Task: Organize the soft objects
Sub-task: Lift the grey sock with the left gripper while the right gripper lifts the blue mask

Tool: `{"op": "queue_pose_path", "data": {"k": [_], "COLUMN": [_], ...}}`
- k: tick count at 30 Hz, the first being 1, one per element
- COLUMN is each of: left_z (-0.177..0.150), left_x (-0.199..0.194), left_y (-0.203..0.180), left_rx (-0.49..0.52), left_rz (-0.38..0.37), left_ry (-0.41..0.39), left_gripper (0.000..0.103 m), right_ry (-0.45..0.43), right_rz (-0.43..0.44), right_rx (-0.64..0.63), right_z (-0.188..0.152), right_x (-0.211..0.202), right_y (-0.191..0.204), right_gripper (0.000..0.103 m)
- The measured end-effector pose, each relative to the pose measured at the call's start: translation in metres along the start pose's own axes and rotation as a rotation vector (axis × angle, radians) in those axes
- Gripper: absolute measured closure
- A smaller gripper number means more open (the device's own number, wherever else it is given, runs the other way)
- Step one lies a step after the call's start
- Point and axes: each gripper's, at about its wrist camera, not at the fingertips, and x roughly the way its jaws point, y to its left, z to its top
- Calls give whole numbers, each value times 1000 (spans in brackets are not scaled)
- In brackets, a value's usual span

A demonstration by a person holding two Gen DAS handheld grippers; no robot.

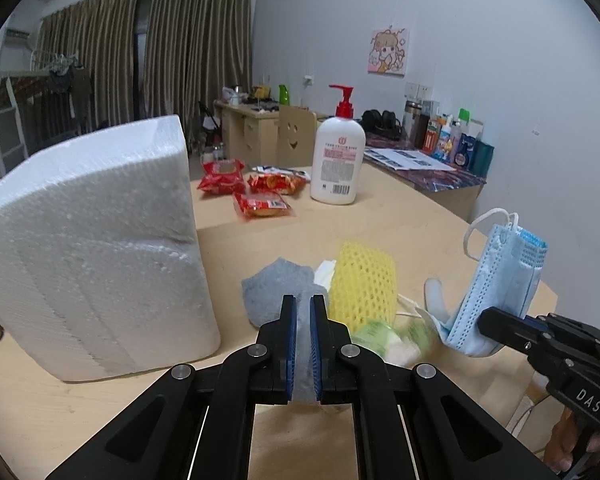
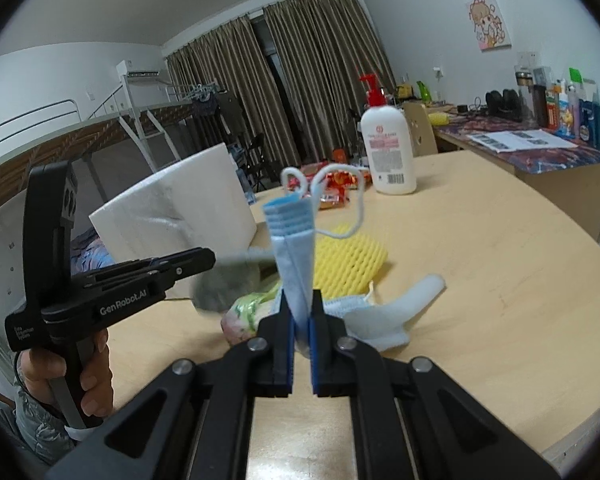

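I judge this the lifting step: both picks are made, and next each piece needs carrying clear of the pile to wherever the soft things are being gathered, which I can't see. My left gripper (image 1: 303, 300) is clamped on the grey sock (image 1: 278, 286), which runs forward from my pads above the table (image 1: 400, 220). My right gripper (image 2: 301, 300) pinches the blue face mask (image 2: 294, 240), standing upright between the pads, above the yellow foam net (image 2: 348, 264).

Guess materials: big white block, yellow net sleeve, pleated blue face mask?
Big white block: expanded foam, probably; beaded matte surface.
Yellow net sleeve: soft foam mesh, diamond holes.
Pleated blue face mask: thin nonwoven fabric, apparently; folds limply.
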Motion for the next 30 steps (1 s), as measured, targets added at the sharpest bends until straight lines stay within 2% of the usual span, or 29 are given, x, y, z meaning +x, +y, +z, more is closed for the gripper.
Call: {"op": "queue_pose_path", "data": {"k": [10, 14, 18, 23, 30], "left_z": [0, -3, -5, -7, -10], "left_x": [-25, -30, -12, 21, 37], "left_y": [-1, 0, -10, -14, -14], "left_rx": [8, 12, 52, 53, 61], "left_rz": [6, -14, -66, -35, -20], "left_ry": [-46, -46, 2, 95, 139], "left_gripper": [100, 99, 98, 97, 97], "right_ry": [-32, -42, -42, -42, -35], "right_rz": [-9, -12, -7, 4, 22], "right_rx": [2, 0, 2, 6, 11], "right_z": [3, 4, 2, 2, -1], "right_x": [-13, -17, -16, -15, -13], "right_y": [2, 3, 3, -2, -6], "right_gripper": [95, 95, 95, 95, 95]}}
